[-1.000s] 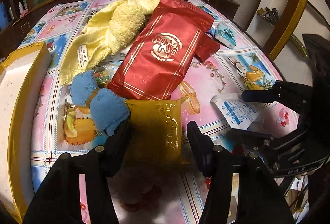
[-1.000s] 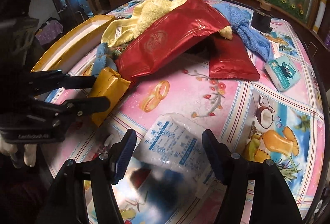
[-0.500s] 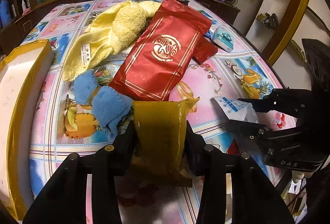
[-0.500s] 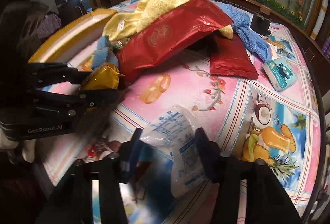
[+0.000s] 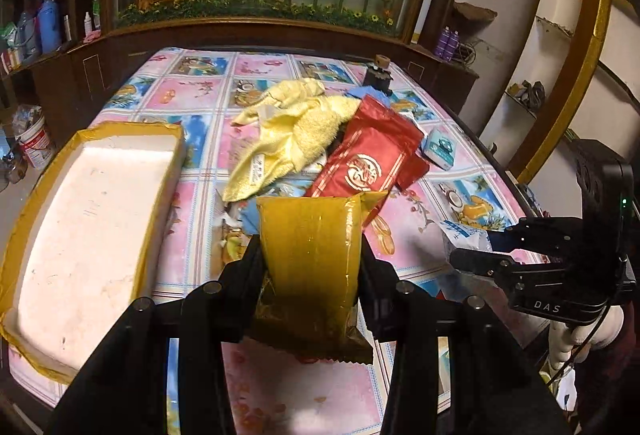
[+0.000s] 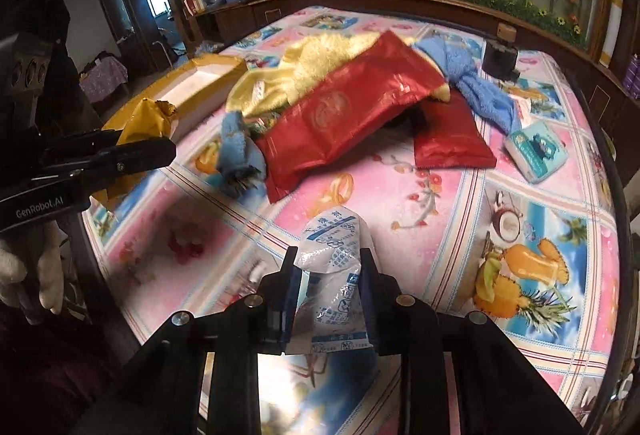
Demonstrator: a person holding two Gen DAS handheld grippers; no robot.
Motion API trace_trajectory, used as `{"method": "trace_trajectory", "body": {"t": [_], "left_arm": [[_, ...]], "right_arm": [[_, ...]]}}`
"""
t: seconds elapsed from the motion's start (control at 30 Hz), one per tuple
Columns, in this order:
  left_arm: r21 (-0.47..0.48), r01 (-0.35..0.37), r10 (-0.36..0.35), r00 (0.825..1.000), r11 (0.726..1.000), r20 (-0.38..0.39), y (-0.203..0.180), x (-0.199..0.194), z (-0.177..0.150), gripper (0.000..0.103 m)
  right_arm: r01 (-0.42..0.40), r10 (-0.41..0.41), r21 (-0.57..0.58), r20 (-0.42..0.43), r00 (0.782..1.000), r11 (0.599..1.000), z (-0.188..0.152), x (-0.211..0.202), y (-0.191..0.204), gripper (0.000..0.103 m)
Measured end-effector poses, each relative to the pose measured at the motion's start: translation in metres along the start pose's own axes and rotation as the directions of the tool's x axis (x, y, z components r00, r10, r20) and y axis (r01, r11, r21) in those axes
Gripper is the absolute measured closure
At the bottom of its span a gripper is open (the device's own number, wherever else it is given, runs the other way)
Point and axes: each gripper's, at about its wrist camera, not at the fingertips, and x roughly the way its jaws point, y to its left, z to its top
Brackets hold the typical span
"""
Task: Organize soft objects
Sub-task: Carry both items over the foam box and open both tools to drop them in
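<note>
My left gripper point(image 5: 310, 267) is shut on a gold foil pouch point(image 5: 310, 259) and holds it up above the table's near edge; the pouch also shows in the right wrist view point(image 6: 146, 123). My right gripper point(image 6: 330, 275) is shut on a white and blue plastic packet point(image 6: 334, 275), lifted off the cloth; the packet also shows at the right of the left wrist view point(image 5: 464, 237). A large red foil bag point(image 6: 344, 115), a small red pouch point(image 6: 448, 143), a yellow towel point(image 5: 292, 131), a blue towel point(image 6: 476, 83) and a blue cloth point(image 6: 238, 147) lie mid-table.
A white tray with a gold rim point(image 5: 86, 139) stands at the table's left edge. A teal tissue pack point(image 6: 536, 151) lies at the right. A small dark object point(image 6: 498, 61) stands at the far edge. A wooden cabinet with a flower panel rises behind the table.
Both grippers closed from open: the left on the gold pouch, the right on the white packet. Both then lifted their loads off the table and drew back.
</note>
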Motion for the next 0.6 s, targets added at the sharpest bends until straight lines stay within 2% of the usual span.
{"method": "trace_trajectory", "body": {"t": [0.13,0.3,0.47,0.6], "left_arm": [[-0.036,-0.039,0.041,0.998,0.999,0.048,0.028,-0.024,0.020,0.062],[-0.042,-0.128,0.131,0.987,0.991,0.094,0.059,-0.038,0.043,0.062],[-0.101,-0.148,0.156,0.985,0.984,0.072,0.103,-0.024,0.064,0.062],[-0.178,-0.140,0.147,0.989,0.974,0.029,0.144,0.002,0.076,0.062]], "right_arm": [[-0.052,0.053,-0.025,0.051,0.997,0.998,0.022,-0.018,0.020,0.074],[-0.193,0.198,-0.063,0.093,0.976,0.979,0.066,-0.029,0.056,0.075],[-0.313,0.318,-0.063,0.107,0.942,0.948,0.112,-0.015,0.086,0.074],[-0.393,0.392,-0.013,0.084,0.916,0.920,0.148,0.017,0.102,0.074]]}}
